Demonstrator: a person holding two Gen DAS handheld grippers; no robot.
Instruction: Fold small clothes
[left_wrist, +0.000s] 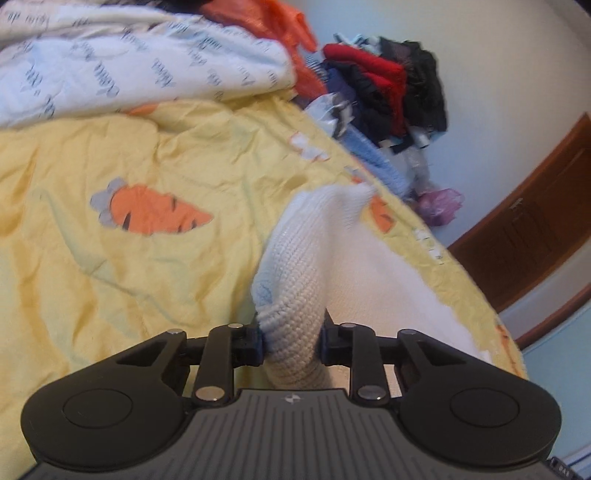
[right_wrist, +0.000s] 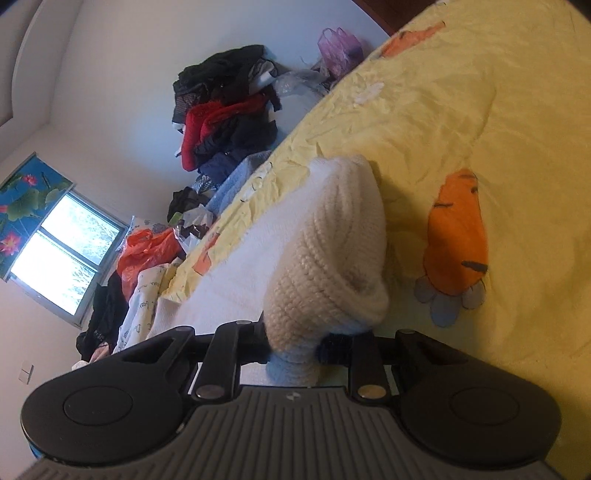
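Observation:
A cream-white knitted garment with a pale blue patch (left_wrist: 295, 266) lies on a yellow bedsheet printed with orange carrots (left_wrist: 147, 177). My left gripper (left_wrist: 291, 341) is shut on a bunched fold of the knit, which rises from between the jaws and drapes away to the right. In the right wrist view, my right gripper (right_wrist: 295, 345) is shut on another bunched part of the same knitted garment (right_wrist: 332, 251), which bulges up over the jaws and spreads left across the yellow sheet (right_wrist: 498, 129).
A white quilt with dark lettering (left_wrist: 129, 62) lies at the bed's far side. A pile of red, black and blue clothes (left_wrist: 380, 85) sits beyond the bed edge, also in the right wrist view (right_wrist: 225, 118). An orange bag (right_wrist: 147, 251), a window (right_wrist: 70, 251) and a brown door (left_wrist: 535, 206) are around.

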